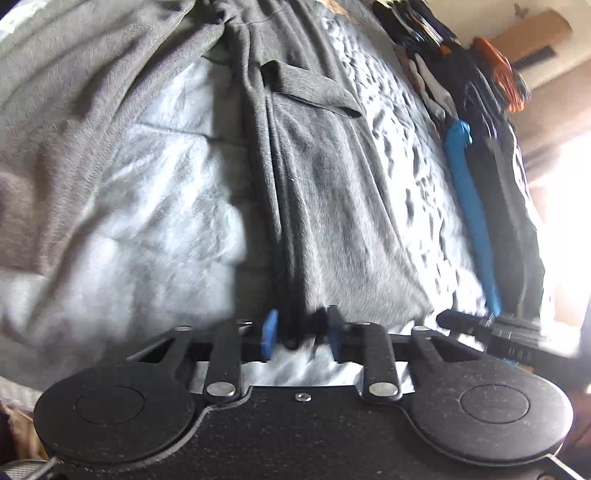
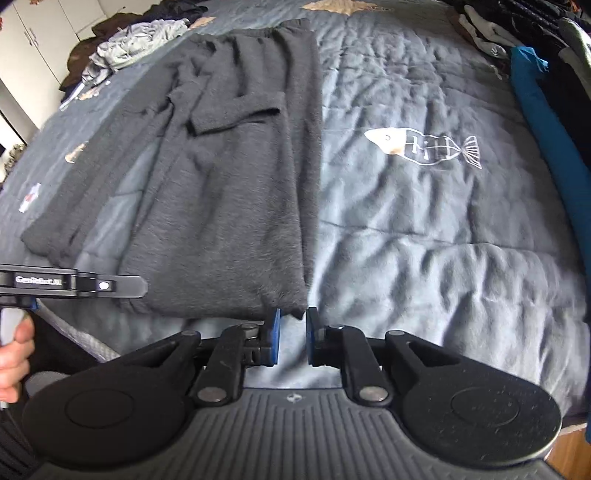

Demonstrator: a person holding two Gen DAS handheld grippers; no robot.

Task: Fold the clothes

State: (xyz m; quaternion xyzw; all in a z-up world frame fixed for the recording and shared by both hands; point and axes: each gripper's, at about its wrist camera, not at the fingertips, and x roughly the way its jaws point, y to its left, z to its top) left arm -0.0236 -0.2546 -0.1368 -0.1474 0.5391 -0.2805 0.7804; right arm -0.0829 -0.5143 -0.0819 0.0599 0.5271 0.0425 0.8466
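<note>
"GenRobot.AI" label [image 2: 38,280] on left tool [image 2: 74,286]

- A grey-blue quilted bedspread [image 2: 424,229] covers the bed, creased all over.
- A fish-skeleton print [image 2: 424,146] is drawn in white on the bedspread, right of centre.
- White wardrobe doors [image 2: 40,33] stand at the far left.
- A wooden wall shelf [image 1: 535,31] shows at the far right in the left wrist view, blurred.
- Bright window light [image 1: 565,221] washes out the right edge there.
</note>
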